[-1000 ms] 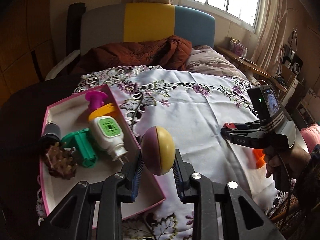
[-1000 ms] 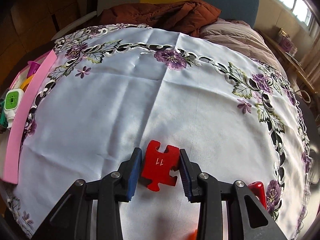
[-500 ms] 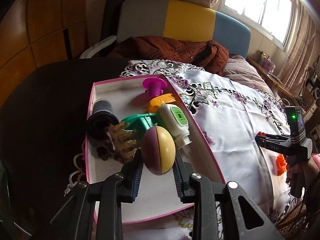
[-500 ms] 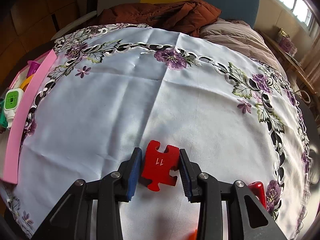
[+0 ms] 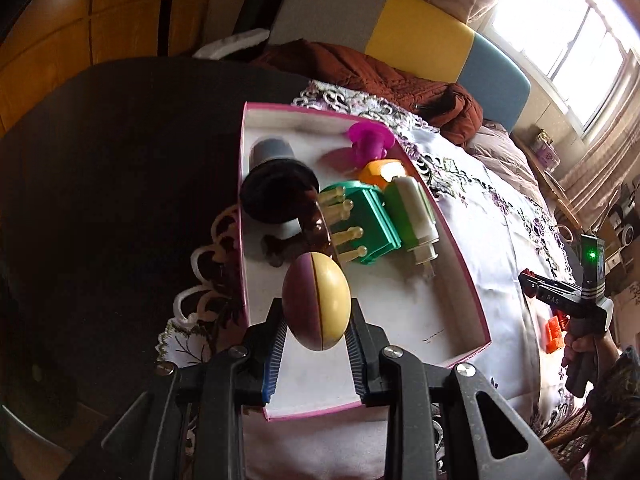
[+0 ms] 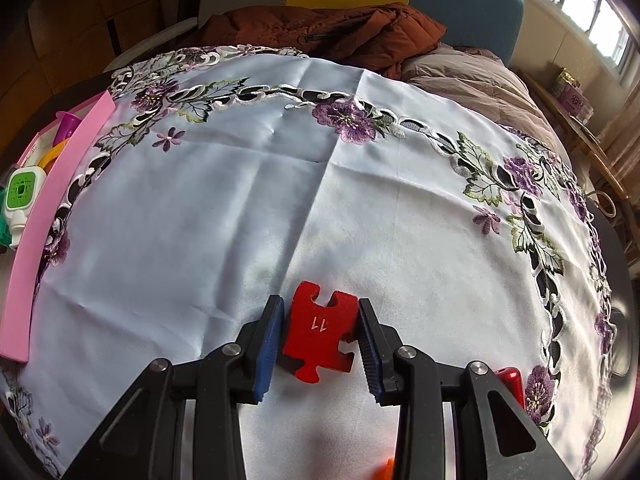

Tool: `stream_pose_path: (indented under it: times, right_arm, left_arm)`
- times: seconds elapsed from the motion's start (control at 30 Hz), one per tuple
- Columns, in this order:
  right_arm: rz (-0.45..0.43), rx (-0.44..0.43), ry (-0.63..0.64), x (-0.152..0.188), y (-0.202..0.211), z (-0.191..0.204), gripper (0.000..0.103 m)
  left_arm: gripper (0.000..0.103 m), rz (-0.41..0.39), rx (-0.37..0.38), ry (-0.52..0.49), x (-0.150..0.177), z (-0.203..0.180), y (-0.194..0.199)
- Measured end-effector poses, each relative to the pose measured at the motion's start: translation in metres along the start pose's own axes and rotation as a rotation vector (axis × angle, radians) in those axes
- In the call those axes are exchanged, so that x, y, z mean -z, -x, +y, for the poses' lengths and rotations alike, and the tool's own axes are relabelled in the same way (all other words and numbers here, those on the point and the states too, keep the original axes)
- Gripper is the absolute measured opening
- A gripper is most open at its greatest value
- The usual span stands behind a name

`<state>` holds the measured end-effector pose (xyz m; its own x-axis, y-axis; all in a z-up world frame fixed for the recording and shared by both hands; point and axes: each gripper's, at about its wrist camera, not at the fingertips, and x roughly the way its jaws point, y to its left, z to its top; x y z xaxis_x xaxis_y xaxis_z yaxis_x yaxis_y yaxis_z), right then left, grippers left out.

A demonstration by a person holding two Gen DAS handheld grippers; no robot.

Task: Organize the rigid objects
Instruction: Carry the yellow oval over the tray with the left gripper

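My left gripper (image 5: 316, 344) is shut on a purple-and-yellow egg (image 5: 316, 306) and holds it above the near end of the pink-rimmed box (image 5: 460, 256). The box holds a magenta piece (image 5: 370, 142), a green block (image 5: 366, 226), a white-and-green bottle (image 5: 414, 216), a brown spiky toy (image 5: 320, 232) and a black cylinder (image 5: 276, 184). My right gripper (image 6: 320, 328) is shut on a red puzzle piece (image 6: 320, 332) marked 11, just above the white cloth (image 6: 280, 184). It also shows in the left wrist view (image 5: 560, 300).
The pink box wall (image 6: 48, 216) lies at the cloth's left edge. A red object (image 6: 510, 380) lies by my right gripper; an orange piece (image 5: 554, 334) lies on the cloth near it. A brown jacket (image 6: 340, 36) lies beyond the table.
My left gripper has carried the egg leftward from over the cloth to above the box. My right gripper has stayed still with the puzzle piece.
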<state>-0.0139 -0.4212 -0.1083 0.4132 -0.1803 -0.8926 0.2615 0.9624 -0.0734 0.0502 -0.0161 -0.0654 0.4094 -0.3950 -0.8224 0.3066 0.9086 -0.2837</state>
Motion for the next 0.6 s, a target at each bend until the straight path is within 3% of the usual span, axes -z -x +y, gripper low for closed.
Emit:
stream_pose_path:
  times: [0.17, 0.43, 0.6]
  right_arm:
    - [0.000, 0.006, 0.008, 0.000, 0.000, 0.001, 0.037]
    - [-0.001, 0.008, 0.019, 0.000, 0.001, 0.001, 0.037]
    - [-0.001, 0.010, 0.025, 0.000, 0.001, 0.001, 0.037]
  left_arm:
    - [0.028, 0.032, -0.035, 0.024, -0.011, 0.004, -0.021]
    - [0.028, 0.000, -0.108, -0.025, -0.036, -0.002, -0.042]
    - [0.029, 0.006, -0.123, -0.002, -0.042, 0.003, -0.043]
